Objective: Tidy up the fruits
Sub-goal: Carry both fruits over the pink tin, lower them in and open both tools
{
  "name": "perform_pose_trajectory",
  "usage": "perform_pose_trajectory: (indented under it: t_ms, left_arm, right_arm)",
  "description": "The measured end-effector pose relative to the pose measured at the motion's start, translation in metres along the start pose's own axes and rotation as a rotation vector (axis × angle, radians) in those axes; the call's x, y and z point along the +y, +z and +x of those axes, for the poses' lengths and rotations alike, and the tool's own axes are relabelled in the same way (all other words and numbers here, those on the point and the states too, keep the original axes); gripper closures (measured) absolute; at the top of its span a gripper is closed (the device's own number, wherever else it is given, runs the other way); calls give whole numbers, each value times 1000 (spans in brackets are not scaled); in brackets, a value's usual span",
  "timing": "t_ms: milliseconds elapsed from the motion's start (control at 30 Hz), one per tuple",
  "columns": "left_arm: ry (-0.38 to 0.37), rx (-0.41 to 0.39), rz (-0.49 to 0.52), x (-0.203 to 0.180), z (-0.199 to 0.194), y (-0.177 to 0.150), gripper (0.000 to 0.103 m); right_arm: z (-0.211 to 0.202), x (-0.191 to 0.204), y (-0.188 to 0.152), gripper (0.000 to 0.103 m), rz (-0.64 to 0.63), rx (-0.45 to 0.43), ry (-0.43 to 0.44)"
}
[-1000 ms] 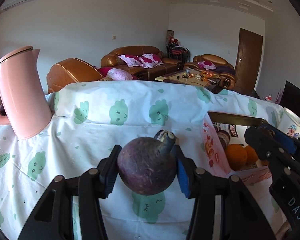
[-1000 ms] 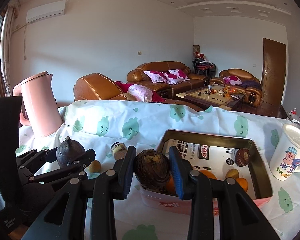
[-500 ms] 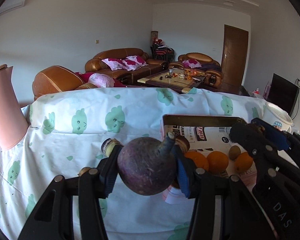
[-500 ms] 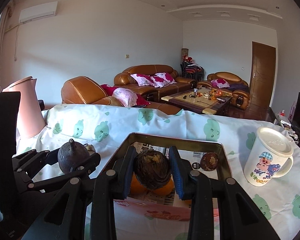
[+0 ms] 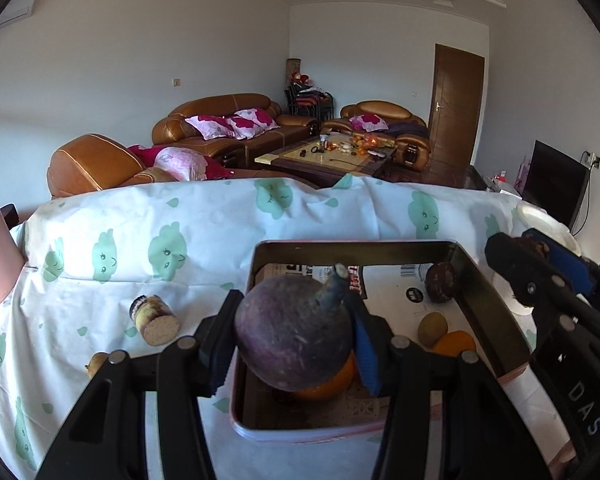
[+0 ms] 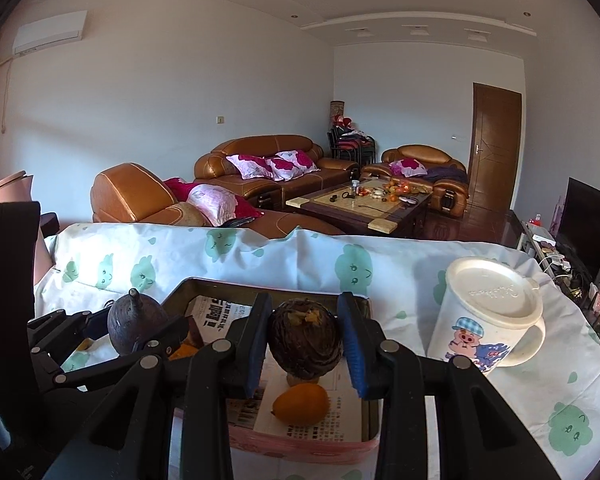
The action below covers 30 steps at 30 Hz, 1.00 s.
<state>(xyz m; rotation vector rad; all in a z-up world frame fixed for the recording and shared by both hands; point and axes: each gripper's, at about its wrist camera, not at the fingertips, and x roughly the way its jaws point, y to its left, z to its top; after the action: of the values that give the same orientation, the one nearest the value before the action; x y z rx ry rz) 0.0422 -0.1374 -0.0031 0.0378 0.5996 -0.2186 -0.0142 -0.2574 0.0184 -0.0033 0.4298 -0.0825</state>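
Over the tin tray (image 5: pixel 480 280) at the lower centre of both wrist views, two fruits hang in the grippers, neither yet set down. Left gripper (image 5: pixel 296 344): jaws clenched on a round purple fruit (image 5: pixel 292 340) with a stubby stem, held above the near left part of the tray, directly over an orange (image 5: pixel 324 390) lying inside. Right gripper (image 6: pixel 305 342): jaws clamped on a dark brown wrinkled fruit (image 6: pixel 305 338), held above the near right part of the tray, with a small orange fruit (image 6: pixel 300 404) on the paper lining below it. Already in the tray, as seen from the left wrist: the orange, a second orange piece (image 5: pixel 454 342), a greenish-brown fruit (image 5: pixel 432 324) and a dark round fruit (image 5: pixel 440 282) toward the far right corner. Still outside on the patterned tablecloth (image 5: pixel 140 208), lower left of the left view: a cut cylindrical piece (image 5: pixel 155 319) and a small brown item (image 5: pixel 97 362) partly hidden by the gripper; cannot tell what either is. White lidded mug (image 6: pixel 488 320) stands just right of the tray. Judgement: sorting is well past halfway; remaining are releasing both held fruits into free spots and collecting the two leftover pieces, if they count as fruit.
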Motion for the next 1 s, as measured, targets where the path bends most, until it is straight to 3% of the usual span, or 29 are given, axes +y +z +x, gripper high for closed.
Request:
perform_pose_trajectory:
  t_ms: [567, 867, 1000]
  left_arm:
    - [-9, 59, 16, -12, 30, 7, 50]
    - [-17, 60, 6, -10, 31, 6, 50]
    - [-15, 36, 6, -10, 27, 5, 42]
  right_arm:
    - [40, -14, -9, 67, 58, 114, -23]
    - [55, -19, -16, 66, 95, 181, 72]
    - [59, -27, -16, 66, 175, 203, 148]
